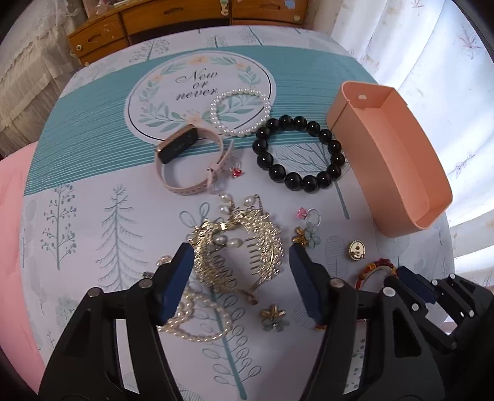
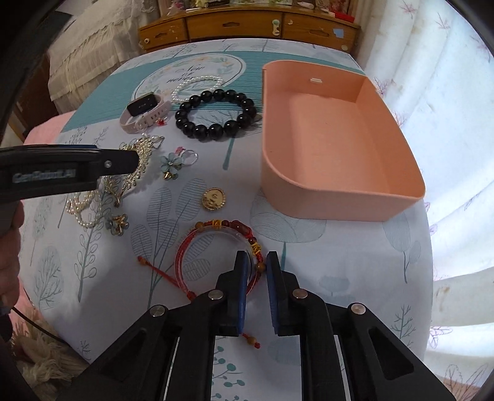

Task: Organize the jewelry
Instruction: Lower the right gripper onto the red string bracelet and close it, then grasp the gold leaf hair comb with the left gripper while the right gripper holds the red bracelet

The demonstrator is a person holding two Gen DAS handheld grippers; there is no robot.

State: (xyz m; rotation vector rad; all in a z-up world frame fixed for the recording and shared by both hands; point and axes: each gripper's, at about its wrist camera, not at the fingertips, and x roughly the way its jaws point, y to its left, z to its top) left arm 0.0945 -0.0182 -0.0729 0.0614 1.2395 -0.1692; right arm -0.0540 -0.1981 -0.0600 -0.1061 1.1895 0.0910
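Jewelry lies scattered on a tree-print tablecloth. My left gripper [image 1: 240,256] is open, its fingers on either side of a gold comb hairpiece with pearls [image 1: 237,246]. My right gripper [image 2: 257,262] has its jaws narrowly apart around the rim of a red cord-and-bead bracelet [image 2: 216,246]; I cannot tell whether it grips. The bracelet also shows in the left wrist view [image 1: 375,268]. An empty peach box [image 2: 333,135] stands at the right, also in the left wrist view [image 1: 389,154]. A black bead bracelet [image 1: 298,152], a pearl bracelet [image 1: 240,112] and a pink smartwatch [image 1: 188,160] lie farther back.
A pearl strand [image 1: 197,320], flower earrings [image 1: 274,317] [image 1: 308,234], a gold round brooch [image 2: 213,199], a small red charm [image 1: 237,172] and a ring [image 2: 190,157] lie about. A wooden drawer chest [image 2: 247,26] stands behind the table. Curtains hang at the right.
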